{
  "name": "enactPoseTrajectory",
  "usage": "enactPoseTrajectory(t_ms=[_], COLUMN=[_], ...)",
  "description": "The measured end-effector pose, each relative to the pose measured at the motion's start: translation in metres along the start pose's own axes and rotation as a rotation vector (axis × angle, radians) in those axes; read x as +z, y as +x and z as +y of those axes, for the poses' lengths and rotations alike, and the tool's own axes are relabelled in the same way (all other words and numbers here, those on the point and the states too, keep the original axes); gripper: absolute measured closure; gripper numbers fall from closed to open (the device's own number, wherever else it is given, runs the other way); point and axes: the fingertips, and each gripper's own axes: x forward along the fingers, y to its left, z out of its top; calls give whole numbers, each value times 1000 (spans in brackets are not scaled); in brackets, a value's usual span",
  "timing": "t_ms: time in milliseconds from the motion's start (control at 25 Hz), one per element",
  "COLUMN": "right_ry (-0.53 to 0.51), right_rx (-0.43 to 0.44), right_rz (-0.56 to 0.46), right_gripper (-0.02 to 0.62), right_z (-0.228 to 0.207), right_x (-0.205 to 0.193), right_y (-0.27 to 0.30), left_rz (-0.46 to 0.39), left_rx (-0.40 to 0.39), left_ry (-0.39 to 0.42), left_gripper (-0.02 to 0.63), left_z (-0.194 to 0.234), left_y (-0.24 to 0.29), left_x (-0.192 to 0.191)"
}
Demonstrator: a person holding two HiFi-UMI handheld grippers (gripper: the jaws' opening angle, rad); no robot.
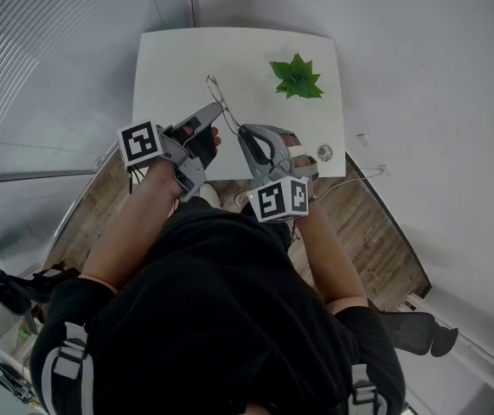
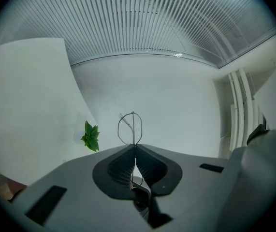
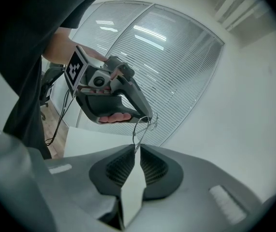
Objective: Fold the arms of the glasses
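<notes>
Thin wire-framed glasses [image 1: 214,87] hang in the air over the white table [image 1: 173,67]. My left gripper [image 1: 221,109] is shut on them. In the left gripper view one round lens rim [image 2: 130,127] stands up above the closed left gripper [image 2: 135,151], and a wire arm runs down between the pads. My right gripper [image 1: 243,130] sits just right of the left one. In the right gripper view the right gripper [image 3: 137,150] has a narrow slit at its tips. An arm of the glasses [image 3: 141,128] reaches from the left gripper [image 3: 150,119] into that slit, and the pads do not press on it.
A small green plant [image 1: 297,78] stands on the table's far right part and also shows in the left gripper view as the plant [image 2: 90,137]. A small round object [image 1: 324,152] lies near the table's right front corner. Window blinds [image 1: 48,67] line the left side.
</notes>
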Motion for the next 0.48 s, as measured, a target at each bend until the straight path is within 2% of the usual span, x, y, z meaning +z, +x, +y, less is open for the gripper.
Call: enactPoseTrajectory(t_ms=[320,480], right_ry=[31,84], right_rx=[27,29], right_rz=[-17,-39], right_gripper=[476,466], right_z=[1,-4], right_x=[1,2], right_y=[-3,-12], left_rz=[6,5], left_rx=[16,23], left_ry=[5,10], left_gripper=[594,594], left_z=[7,10], left_y=[-2,-3], left_x=[-2,-2])
